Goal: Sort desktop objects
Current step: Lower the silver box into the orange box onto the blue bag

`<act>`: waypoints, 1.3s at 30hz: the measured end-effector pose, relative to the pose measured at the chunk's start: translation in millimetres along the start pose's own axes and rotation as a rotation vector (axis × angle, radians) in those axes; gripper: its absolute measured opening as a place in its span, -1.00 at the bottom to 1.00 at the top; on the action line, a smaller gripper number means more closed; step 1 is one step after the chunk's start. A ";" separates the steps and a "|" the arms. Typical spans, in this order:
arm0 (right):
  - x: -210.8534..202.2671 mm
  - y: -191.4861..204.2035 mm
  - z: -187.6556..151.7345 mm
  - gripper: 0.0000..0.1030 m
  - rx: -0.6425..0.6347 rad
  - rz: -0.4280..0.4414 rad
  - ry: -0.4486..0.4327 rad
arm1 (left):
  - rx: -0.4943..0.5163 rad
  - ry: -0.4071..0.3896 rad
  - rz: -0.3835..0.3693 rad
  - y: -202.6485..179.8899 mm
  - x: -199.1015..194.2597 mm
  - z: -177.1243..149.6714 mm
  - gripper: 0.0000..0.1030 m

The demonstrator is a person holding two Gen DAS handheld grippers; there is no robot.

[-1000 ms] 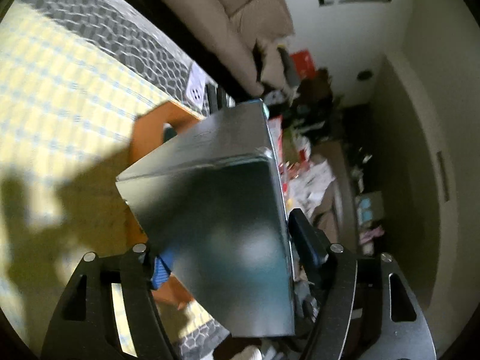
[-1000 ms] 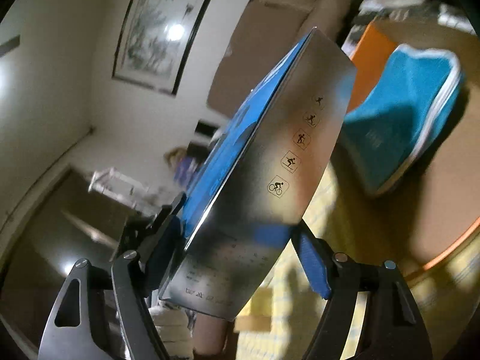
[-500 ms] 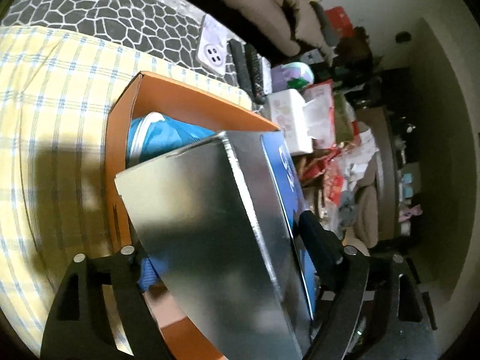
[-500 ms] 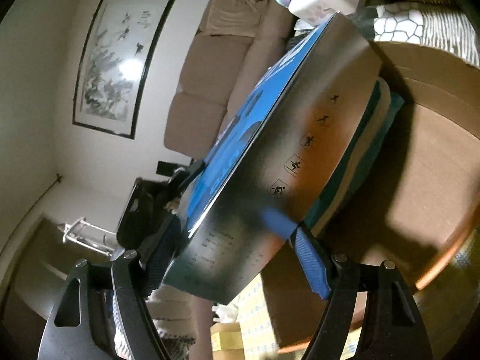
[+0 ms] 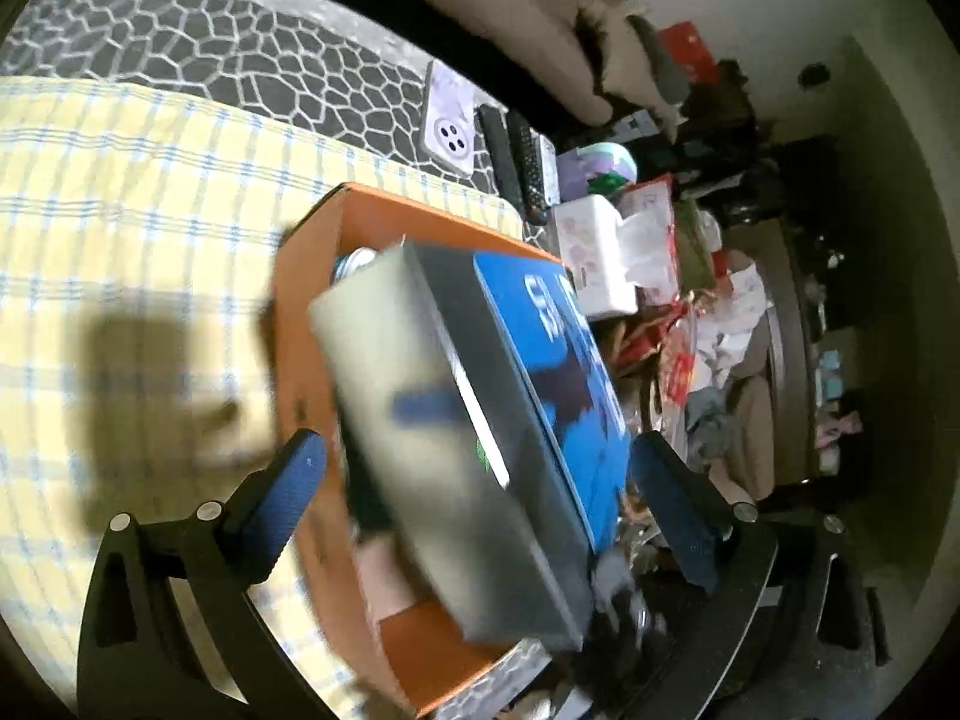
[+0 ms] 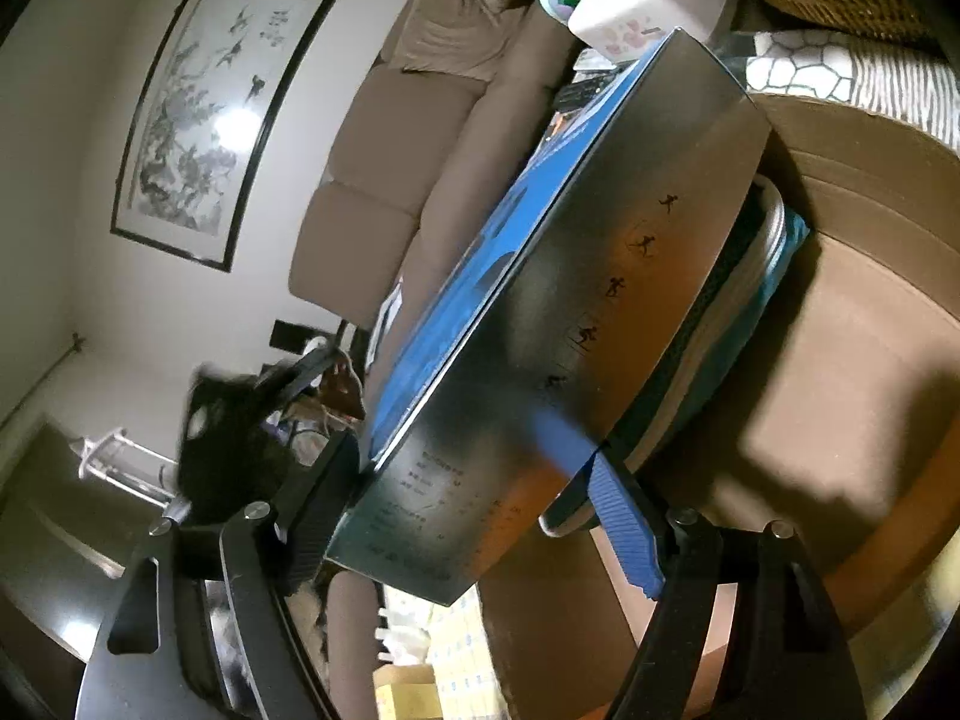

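Now, through the left wrist camera, the left gripper (image 5: 474,468) stands wide open, its blue-padded fingers (image 5: 288,480) spread either side of the silver box (image 5: 444,426) with gaps showing, gripping nothing. That box, blue printed panel on its upper face, lies tilted inside the orange cardboard box (image 5: 300,312), on the yellow checked cloth (image 5: 132,228). A sliver of a teal case (image 5: 354,261) peeks out beyond the silver box's far end. Past the orange box there's a white phone (image 5: 447,120) lying camera-side up on a grey cobble-patterned mat (image 5: 240,60), dark remote controls (image 5: 510,162) just beside it, and a white tissue box (image 5: 594,252) near the orange box's far corner.

Over to the right wrist camera: the right gripper (image 6: 474,480) is clamped on the near end of the silver box (image 6: 570,312), one pad on the blue face, the other on the underside. Sports pictograms run along the box's silver side. Its underside rests on the teal case (image 6: 756,300), within the brown inner walls of the cardboard box (image 6: 870,360). A beige sofa (image 6: 408,180) and a framed ink painting (image 6: 210,108) sit behind.
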State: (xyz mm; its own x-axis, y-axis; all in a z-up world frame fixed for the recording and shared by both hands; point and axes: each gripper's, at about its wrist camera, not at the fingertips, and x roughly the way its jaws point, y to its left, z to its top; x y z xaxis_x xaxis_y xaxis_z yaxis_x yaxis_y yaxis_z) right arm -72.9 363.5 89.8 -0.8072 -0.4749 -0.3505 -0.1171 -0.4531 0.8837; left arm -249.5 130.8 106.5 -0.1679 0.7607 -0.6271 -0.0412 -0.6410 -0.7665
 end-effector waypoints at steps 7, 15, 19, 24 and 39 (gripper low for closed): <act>-9.8 8.9 -14.6 0.53 0.004 -0.048 -0.079 | 0.039 0.011 -0.050 -19.6 0.0 -16.3 0.98; -7.5 17.0 -17.4 0.52 -0.008 -0.098 -0.067 | 0.018 0.038 0.018 -29.0 39.4 5.0 0.98; 1.7 25.9 -10.9 0.60 -0.103 -0.184 -0.015 | 0.051 0.007 0.077 -35.7 43.0 16.8 0.98; 32.4 22.6 -6.3 0.83 -0.210 -0.291 0.167 | 0.015 -0.005 0.063 -26.7 41.5 17.4 0.98; -10.3 15.8 15.8 0.77 -0.267 -0.403 0.193 | 0.168 0.027 0.102 -26.4 -9.2 -62.7 0.98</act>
State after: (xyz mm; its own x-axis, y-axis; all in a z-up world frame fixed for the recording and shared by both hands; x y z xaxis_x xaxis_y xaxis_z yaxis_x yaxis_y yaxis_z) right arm -75.6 373.1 112.2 -0.6043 -0.3419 -0.7196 -0.2246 -0.7935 0.5656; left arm -185.1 147.1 123.8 -0.1534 0.6917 -0.7057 -0.1895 -0.7215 -0.6660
